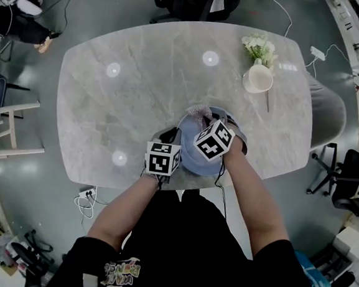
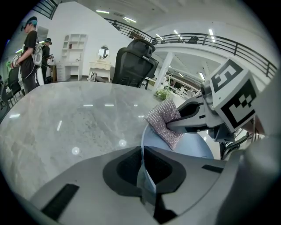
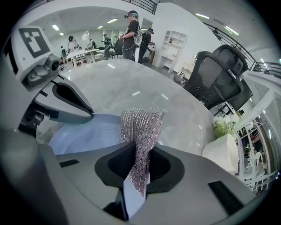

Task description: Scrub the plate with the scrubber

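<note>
The left gripper [image 2: 142, 170] has its 2 jaws pressed together on the near rim of the pale blue plate [image 2: 189, 144], whose thin edge runs straight down between them. That pinch appears meant to steady the plate on the marble table [image 1: 139, 99] so rubbing does not slide it. The rest of the plate spreads ahead of these jaws and to their right. The right gripper [image 3: 137, 158] is clamped on the lower end of the silvery mesh scrubber [image 3: 140, 127], leaving most of the cloth free beyond its tips as the working face. The plate lies just below and to the left of those tips, and the scrubber's free end looks to rest on or just over the plate's far rim; contact cannot be confirmed. A white vase [image 1: 258, 79] of flowers stands well off to the right gripper's right.
</note>
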Motion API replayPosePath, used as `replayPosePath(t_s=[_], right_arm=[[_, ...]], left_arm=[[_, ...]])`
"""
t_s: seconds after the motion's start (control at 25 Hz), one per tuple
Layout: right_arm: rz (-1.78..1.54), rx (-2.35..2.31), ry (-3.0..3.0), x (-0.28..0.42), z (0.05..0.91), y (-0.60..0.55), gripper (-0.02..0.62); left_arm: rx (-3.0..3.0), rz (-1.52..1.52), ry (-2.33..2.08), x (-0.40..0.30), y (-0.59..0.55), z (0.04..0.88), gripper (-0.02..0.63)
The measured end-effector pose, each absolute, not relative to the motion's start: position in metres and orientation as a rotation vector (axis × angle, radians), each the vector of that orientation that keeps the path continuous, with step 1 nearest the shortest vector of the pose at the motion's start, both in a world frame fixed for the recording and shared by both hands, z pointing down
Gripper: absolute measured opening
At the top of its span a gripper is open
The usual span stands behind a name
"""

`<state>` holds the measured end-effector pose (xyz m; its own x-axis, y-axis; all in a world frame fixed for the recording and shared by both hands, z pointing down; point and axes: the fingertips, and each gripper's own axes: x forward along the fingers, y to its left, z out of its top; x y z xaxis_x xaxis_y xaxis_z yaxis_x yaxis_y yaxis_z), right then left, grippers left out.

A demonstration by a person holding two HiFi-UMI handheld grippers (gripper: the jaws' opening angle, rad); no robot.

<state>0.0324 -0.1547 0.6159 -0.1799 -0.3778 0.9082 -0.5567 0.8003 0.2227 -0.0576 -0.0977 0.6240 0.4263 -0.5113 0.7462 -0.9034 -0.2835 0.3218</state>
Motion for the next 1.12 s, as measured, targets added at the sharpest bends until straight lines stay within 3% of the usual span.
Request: replayPosePath(t_s=[1.12], right_arm=[[0.217,0.969,-1.696,0.150,0.594,-0.118,0.077]], left_arm=[[1.907,0.668,-1.275,-0.059,-0.099,0.625,0.025]])
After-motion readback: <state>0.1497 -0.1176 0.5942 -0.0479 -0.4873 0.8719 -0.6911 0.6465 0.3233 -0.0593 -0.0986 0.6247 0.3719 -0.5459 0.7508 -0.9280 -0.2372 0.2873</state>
